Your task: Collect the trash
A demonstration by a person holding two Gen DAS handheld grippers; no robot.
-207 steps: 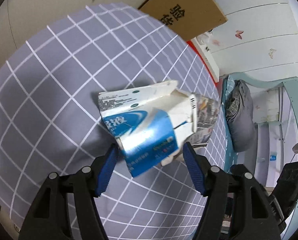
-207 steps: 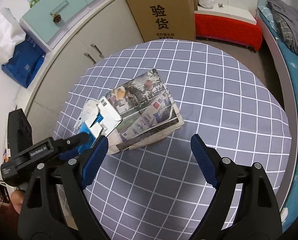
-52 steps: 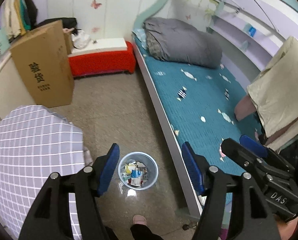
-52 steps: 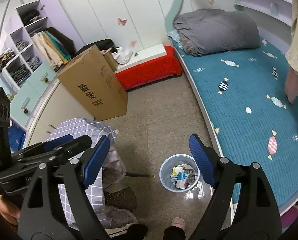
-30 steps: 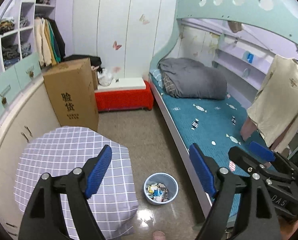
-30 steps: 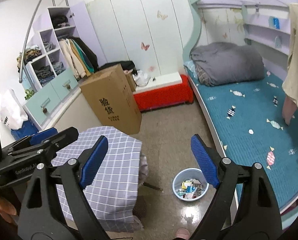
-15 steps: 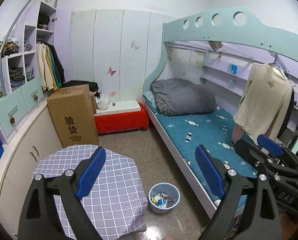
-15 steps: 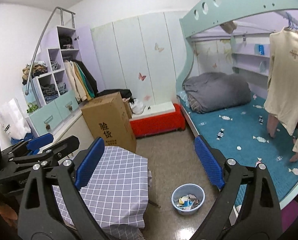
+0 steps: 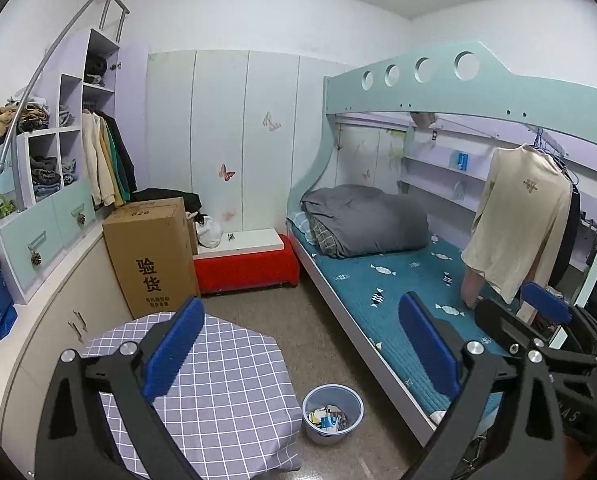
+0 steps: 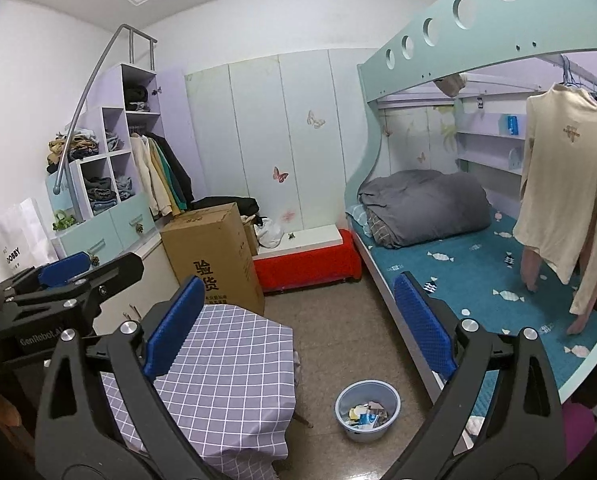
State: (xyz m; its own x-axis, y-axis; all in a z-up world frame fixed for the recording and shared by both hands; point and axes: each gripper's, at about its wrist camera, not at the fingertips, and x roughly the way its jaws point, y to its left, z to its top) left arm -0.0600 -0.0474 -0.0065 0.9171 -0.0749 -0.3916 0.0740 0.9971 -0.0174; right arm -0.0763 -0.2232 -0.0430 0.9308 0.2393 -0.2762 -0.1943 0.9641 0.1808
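Checked cloth on the table [image 9: 226, 380], lower left, lies bare. Your left gripper [image 9: 298, 348] and right gripper [image 10: 294, 324] have just been opening, both gaping and empty. The trash [image 9: 327, 416] fills the bin [image 9: 312, 432] bottom centre; swinging low could tip it.

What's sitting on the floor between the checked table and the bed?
Only the blue trash bin with scraps in it, between the checked table and the bed; otherwise bare floor. Both wrist views show it.
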